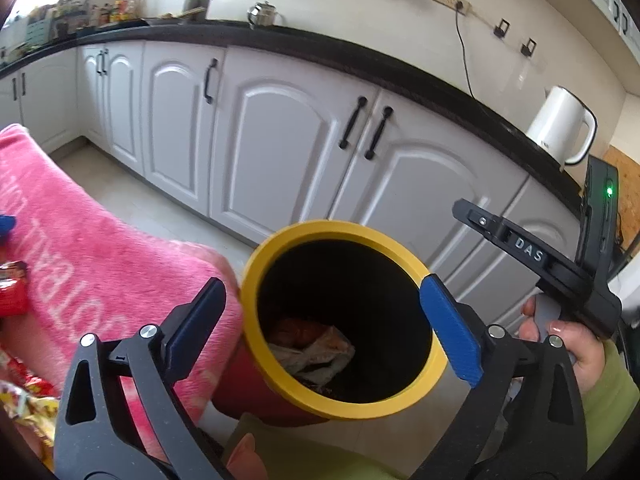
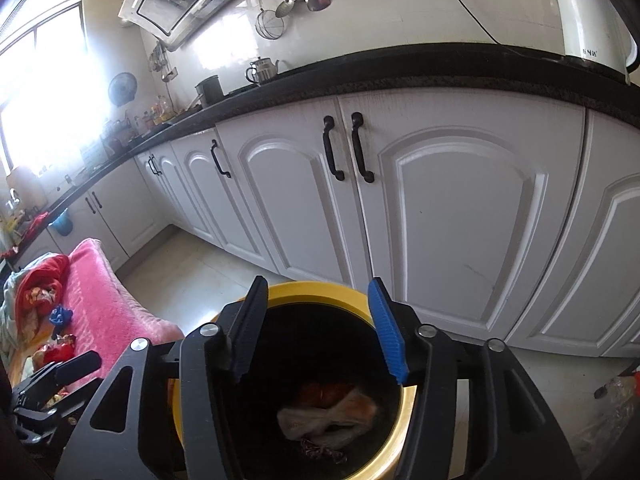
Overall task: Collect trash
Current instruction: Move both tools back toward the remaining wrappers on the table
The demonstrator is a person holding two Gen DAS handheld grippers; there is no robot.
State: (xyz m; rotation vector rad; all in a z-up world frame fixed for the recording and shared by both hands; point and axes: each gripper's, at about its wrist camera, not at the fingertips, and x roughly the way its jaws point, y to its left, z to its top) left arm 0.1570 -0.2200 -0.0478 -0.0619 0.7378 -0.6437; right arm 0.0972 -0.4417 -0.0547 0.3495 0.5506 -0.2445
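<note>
The left gripper points forward and downward, its jaws spread wide and holding nothing; the right gripper tilts down likewise, jaws parted about halfway, nothing pressed between the pads; the person's right hand grips that tool's handle at the near right, a green sleeve covering the wrist.

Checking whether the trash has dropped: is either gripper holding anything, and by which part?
Nothing is held. Both the left gripper and right gripper are open above the bin.
</note>
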